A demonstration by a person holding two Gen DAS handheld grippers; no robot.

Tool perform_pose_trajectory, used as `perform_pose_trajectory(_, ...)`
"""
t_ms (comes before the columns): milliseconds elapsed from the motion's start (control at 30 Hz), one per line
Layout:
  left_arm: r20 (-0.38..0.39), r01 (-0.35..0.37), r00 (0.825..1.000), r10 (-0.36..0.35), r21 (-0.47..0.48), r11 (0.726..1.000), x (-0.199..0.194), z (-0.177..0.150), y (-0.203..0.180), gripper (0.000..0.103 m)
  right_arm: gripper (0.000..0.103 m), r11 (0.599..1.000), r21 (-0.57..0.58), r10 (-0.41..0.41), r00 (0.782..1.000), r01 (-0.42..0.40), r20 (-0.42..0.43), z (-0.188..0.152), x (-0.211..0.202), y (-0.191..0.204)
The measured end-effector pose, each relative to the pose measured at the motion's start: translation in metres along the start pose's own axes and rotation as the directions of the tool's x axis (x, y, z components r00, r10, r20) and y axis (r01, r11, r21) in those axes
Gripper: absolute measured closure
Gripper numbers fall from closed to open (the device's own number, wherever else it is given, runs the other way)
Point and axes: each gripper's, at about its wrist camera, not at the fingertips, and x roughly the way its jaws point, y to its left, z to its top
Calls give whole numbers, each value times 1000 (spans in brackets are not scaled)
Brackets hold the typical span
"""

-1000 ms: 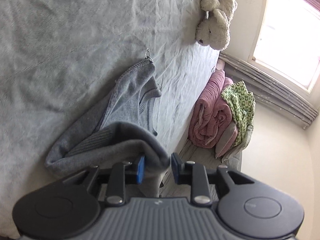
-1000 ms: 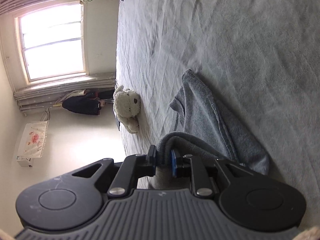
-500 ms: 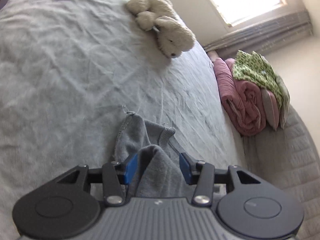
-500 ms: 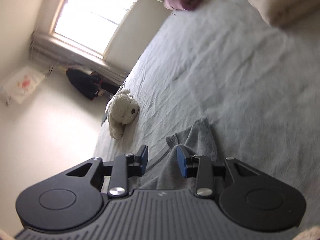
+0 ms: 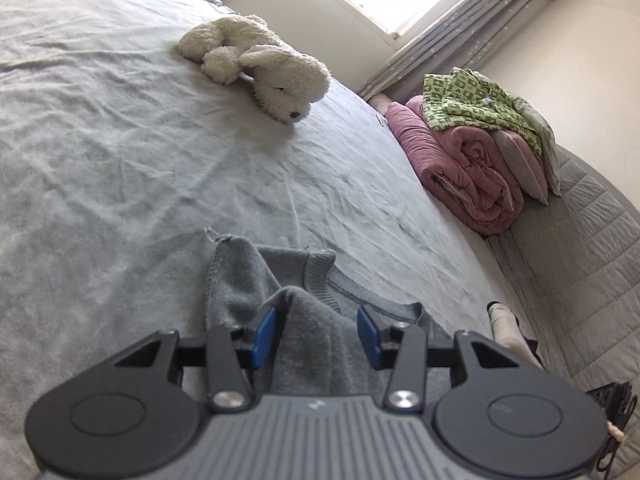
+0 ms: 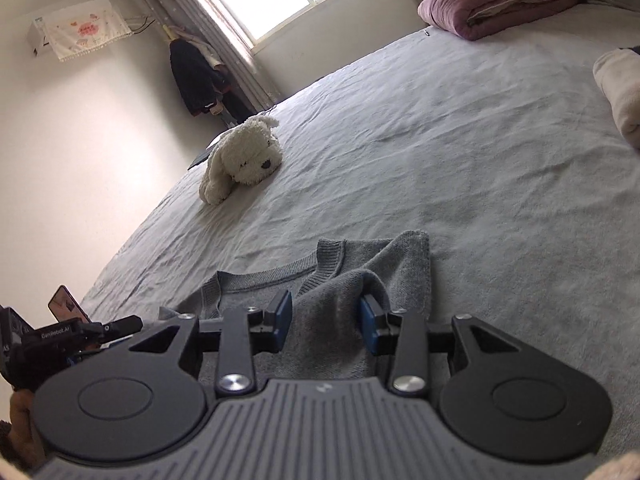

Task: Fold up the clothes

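Left wrist: left gripper (image 5: pixel 316 330) low over grey sweater (image 5: pixel 240 276); jaws apart.

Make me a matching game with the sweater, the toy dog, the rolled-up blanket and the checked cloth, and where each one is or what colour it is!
Things:
1. sweater
2. toy dog
3. rolled blanket
4. checked cloth

Clues:
A. green and white, on top of the pile
B. grey, bunched between the open fingers of the left gripper
C. pink, at the edge of the bed
D. cream, lying alone on the sheet

Pairs: 1-B, 2-D, 3-C, 4-A
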Motion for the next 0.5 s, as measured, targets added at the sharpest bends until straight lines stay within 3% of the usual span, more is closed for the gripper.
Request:
perform_pose_trajectory(100, -11, -48, 999, 49, 41, 998, 7, -1, -4, 72, 62, 999, -50, -16, 1000, 16, -1, -3, 3, 6)
perform_pose_trajectory(500, 7, -176, 984, 181, 254, 951, 12, -10, -31, 78, 64, 995, -63, -75, 997, 74, -9, -10, 10, 10)
